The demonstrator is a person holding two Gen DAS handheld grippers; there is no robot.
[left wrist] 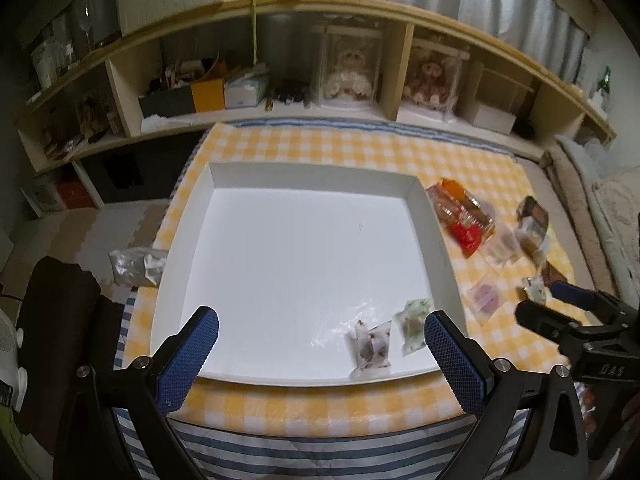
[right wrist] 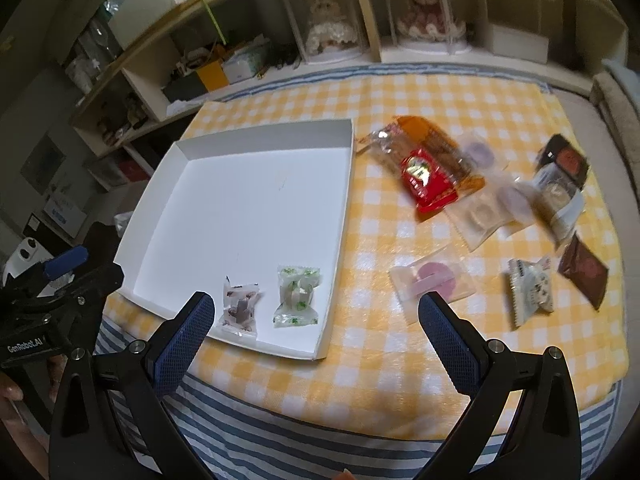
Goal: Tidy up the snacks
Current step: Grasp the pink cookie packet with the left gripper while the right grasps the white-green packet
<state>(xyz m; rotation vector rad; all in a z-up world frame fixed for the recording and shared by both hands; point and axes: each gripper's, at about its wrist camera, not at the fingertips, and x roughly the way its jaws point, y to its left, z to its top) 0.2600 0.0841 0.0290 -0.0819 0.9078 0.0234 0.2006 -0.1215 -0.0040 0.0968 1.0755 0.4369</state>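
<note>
1. We see a white tray on a yellow checked cloth; the cloth lies over blue striped bedding, so the surface looks like a bed, not a table.
2. Two wrapped candies sit in the tray's near right corner: a brown-print candy on the left and a green-print candy just beside it on the right, not touching.
3. The rest of the tray floor is bare white.
4. Other snacks lie on the cloth right of the tray: a red and orange cracker pack nearest the tray's far right corner.
5. A clear packet with a pink disc lies nearer, close to the tray's right wall but apart from it.
6. Further right we see a white patterned candy and a dark brown packet, near each other.
7. More clear and dark packets are piled at the far right; blurred, so we can't tell them apart.
8. Left hand-held gripper: jaws spread wide, holding nothing, hovering over the tray's near edge.
9. Right hand-held gripper: jaws spread wide, holding nothing, above the tray's near right corner.
10. A shelf unit runs along the far side.
</note>
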